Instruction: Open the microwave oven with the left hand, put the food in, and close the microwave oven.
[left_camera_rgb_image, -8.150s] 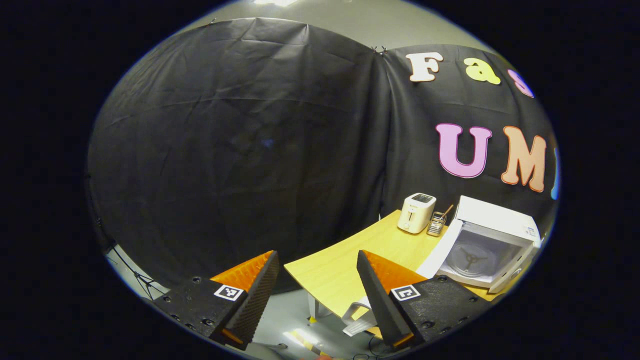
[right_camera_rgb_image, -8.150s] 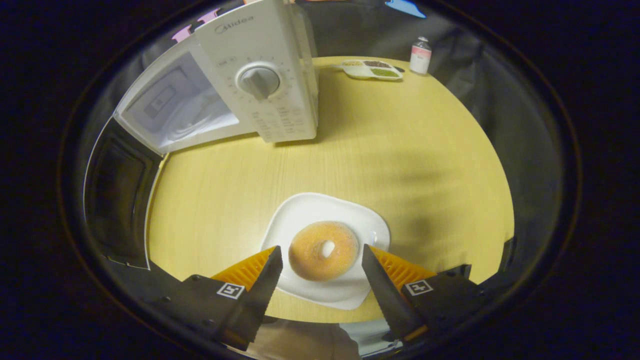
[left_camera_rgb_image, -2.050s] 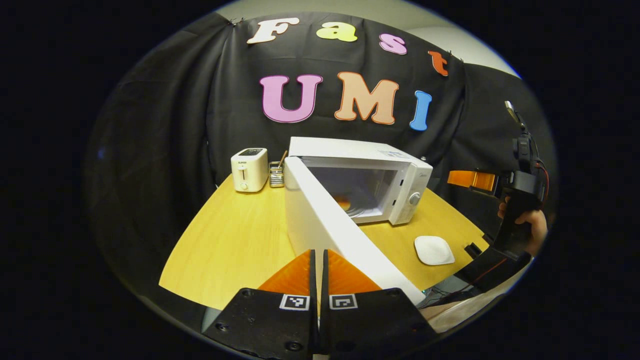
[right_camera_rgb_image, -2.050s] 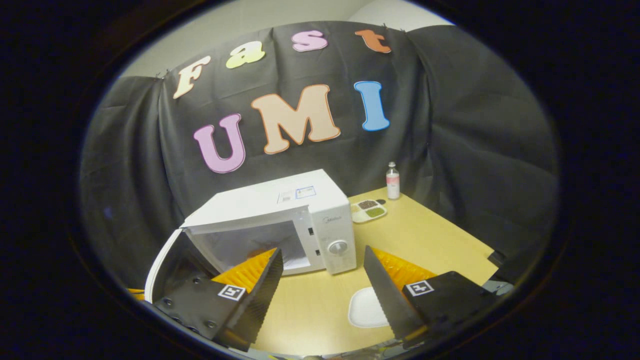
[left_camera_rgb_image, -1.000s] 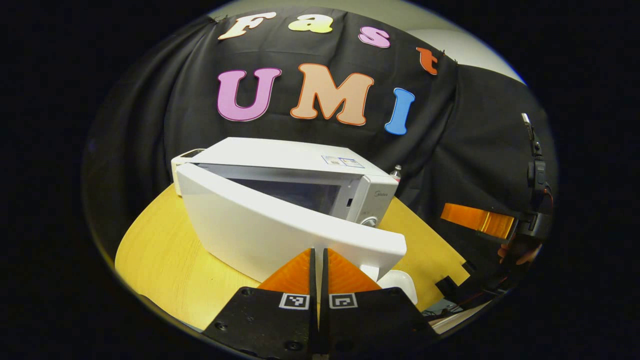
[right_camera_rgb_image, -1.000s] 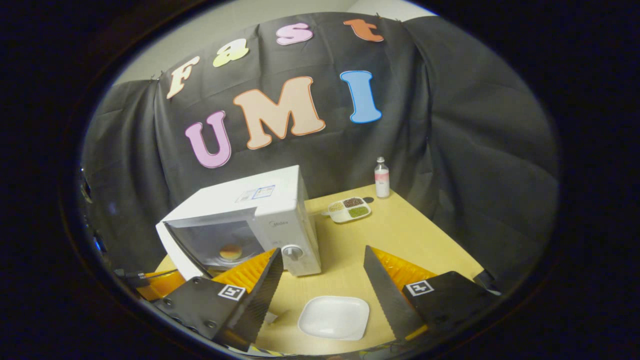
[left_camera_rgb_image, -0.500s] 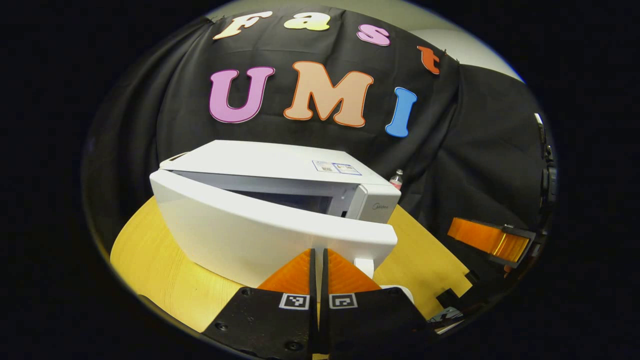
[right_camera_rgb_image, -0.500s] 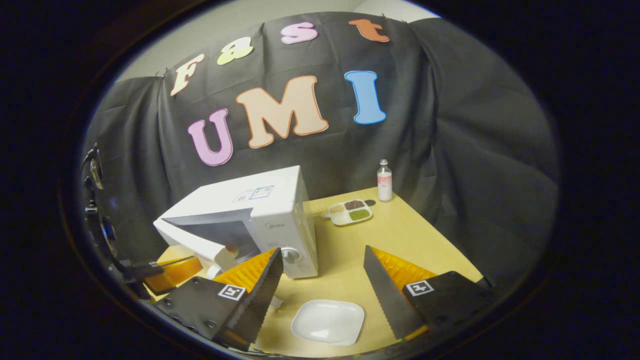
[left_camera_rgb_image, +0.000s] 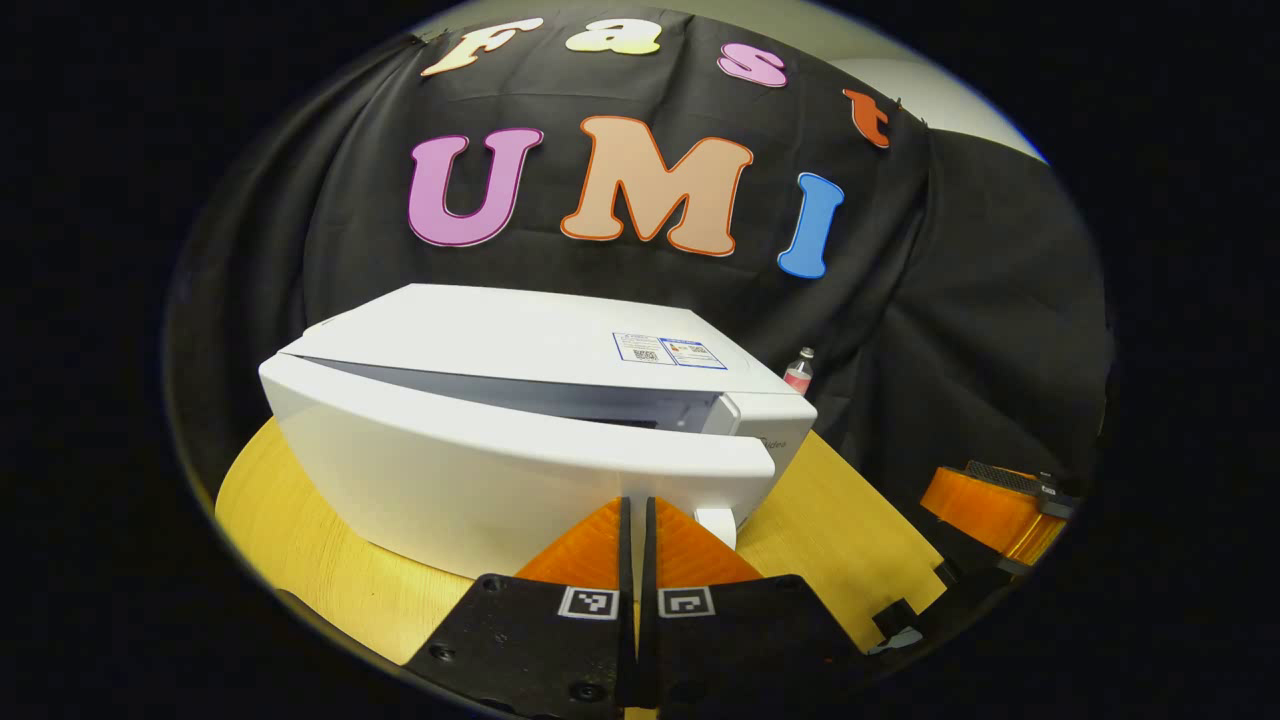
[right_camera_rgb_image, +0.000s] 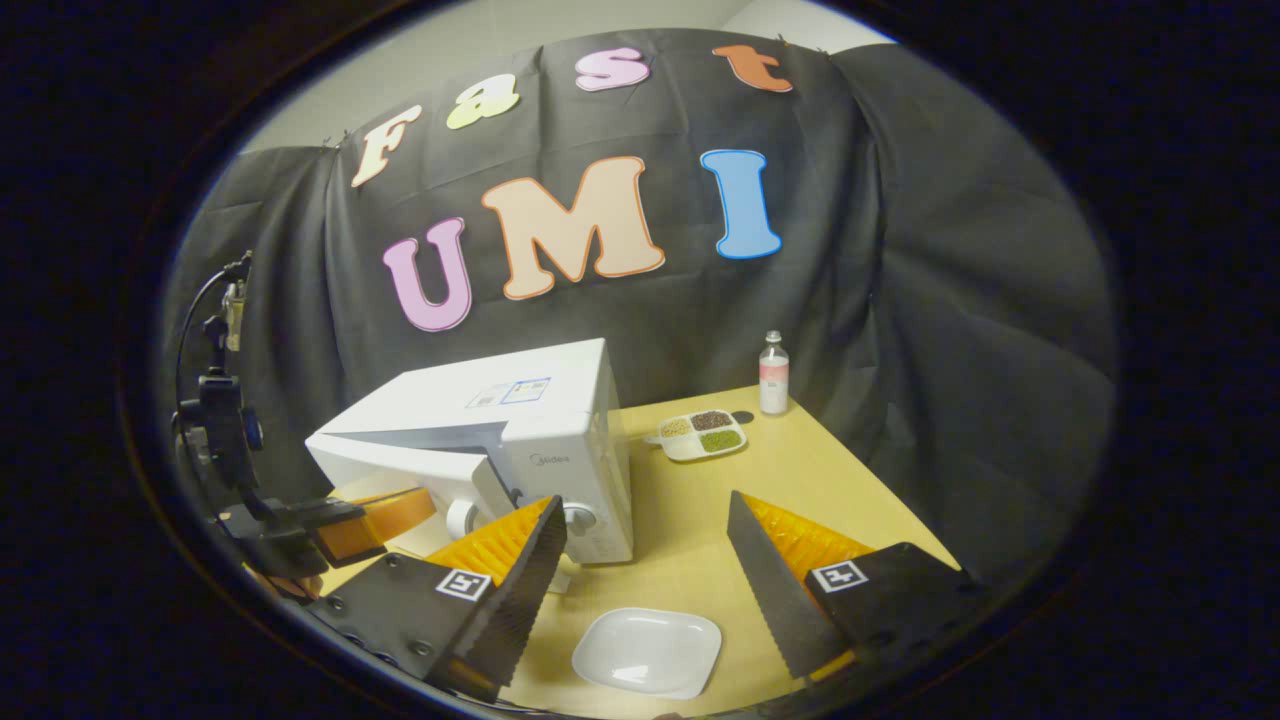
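Left gripper view: microwave door (left_camera_rgb_image: 500, 470) stands ajar on the counter (left_camera_rgb_image: 310, 560), a narrow gap at its top. Your left claw (left_camera_rgb_image: 636, 520), fingers pressed together holding nothing, bears on it; push squarely until latched. Right claw (right_camera_rgb_image: 645, 560) gapes wide, empty.

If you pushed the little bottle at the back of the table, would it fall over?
Probably, yes. The bottle stands upright, tall and narrow, so a push near its cap would likely tip it. It looks small, so it is probably light. Once down, its round body might roll on the smooth table.
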